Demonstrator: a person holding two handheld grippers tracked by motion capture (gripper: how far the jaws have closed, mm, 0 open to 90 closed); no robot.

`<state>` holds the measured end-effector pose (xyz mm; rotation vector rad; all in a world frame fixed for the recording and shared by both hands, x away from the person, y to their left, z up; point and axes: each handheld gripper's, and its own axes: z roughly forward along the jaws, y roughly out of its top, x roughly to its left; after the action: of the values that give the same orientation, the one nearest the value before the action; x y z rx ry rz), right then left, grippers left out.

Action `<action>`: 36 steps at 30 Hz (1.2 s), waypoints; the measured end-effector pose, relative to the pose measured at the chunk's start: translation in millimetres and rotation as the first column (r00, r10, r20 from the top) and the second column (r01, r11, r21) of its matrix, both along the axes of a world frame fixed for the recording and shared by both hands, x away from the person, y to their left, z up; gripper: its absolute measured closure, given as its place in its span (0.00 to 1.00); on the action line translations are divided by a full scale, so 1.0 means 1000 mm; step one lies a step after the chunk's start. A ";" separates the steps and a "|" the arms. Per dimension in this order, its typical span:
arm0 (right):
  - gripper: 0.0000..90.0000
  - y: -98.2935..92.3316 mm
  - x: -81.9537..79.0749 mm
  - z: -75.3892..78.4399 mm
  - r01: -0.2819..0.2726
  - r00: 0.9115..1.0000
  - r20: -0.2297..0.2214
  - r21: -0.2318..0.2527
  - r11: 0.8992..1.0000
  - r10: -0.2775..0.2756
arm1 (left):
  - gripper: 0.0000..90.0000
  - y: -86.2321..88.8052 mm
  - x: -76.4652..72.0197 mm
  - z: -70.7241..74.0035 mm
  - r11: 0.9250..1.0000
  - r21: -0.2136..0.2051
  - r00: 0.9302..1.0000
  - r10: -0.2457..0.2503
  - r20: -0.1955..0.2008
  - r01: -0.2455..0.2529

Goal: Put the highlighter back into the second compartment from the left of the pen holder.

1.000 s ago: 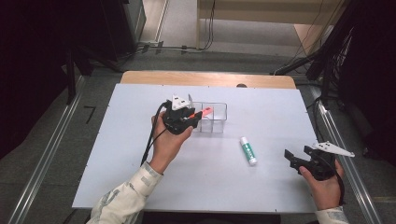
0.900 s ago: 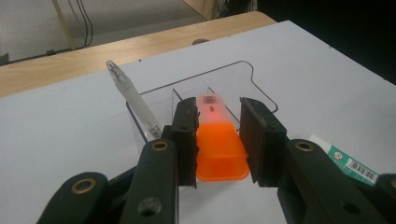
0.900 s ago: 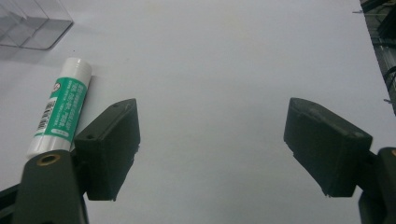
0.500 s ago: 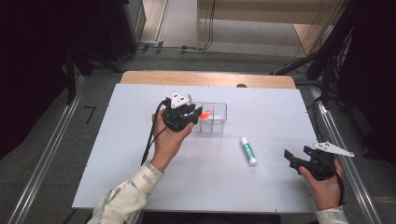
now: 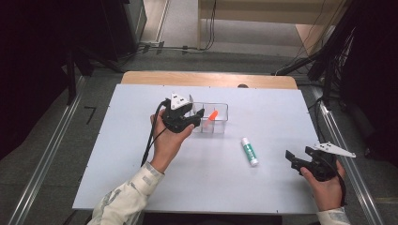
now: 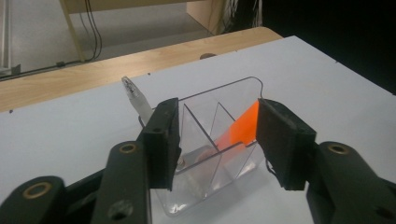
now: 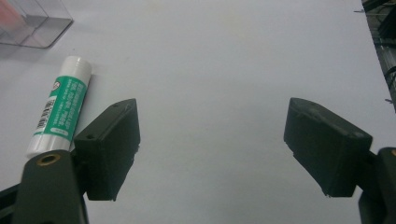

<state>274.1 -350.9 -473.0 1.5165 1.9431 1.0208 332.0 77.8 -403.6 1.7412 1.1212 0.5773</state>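
Note:
A clear divided box [image 5: 219, 123] stands in the middle of the white table. An orange piece [image 5: 212, 115] leans inside one compartment [image 6: 240, 128], and a clear pen-like stick [image 6: 135, 99] stands in the compartment beside it. My left gripper [image 5: 197, 118] sits at the box's left end. Its jaws have just been opening and now stand either side of the box's near end [image 6: 217, 128] without pressing on it. A green and white glue stick [image 5: 249, 151] lies flat to the right of the box. My right gripper [image 5: 300, 157] rests open near the table's right front, with the glue stick [image 7: 58, 109] just left of its jaws.
A wooden edge [image 5: 209, 78] runs behind the white table top [image 5: 117, 154]. Cables lie on the floor beyond it. A metal rail [image 5: 44, 164] runs along the left side, and dark equipment stands at the right.
The left gripper's jaws stand wider apart than half a second ago. Both hands have stayed where they were, and the glue stick has not moved.

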 end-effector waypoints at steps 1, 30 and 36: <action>0.19 0.000 0.000 0.000 0.000 1.000 0.000 0.000 1.000 0.000 | 0.54 0.000 0.000 0.000 1.000 0.002 1.000 0.002 0.001 -0.002; 0.19 0.001 0.000 0.000 0.000 1.000 -0.006 0.000 1.000 0.000 | 0.31 0.026 -0.009 -0.022 0.997 0.009 0.996 0.072 -0.045 -0.071; 0.19 0.001 0.000 0.000 -0.001 1.000 -0.007 0.002 1.000 0.001 | 0.31 0.030 -0.014 -0.028 0.996 0.005 0.995 0.085 -0.047 -0.085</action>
<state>273.9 -349.7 -473.5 1.5221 1.9486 1.0194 318.4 107.7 -431.8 1.7237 1.2333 0.5923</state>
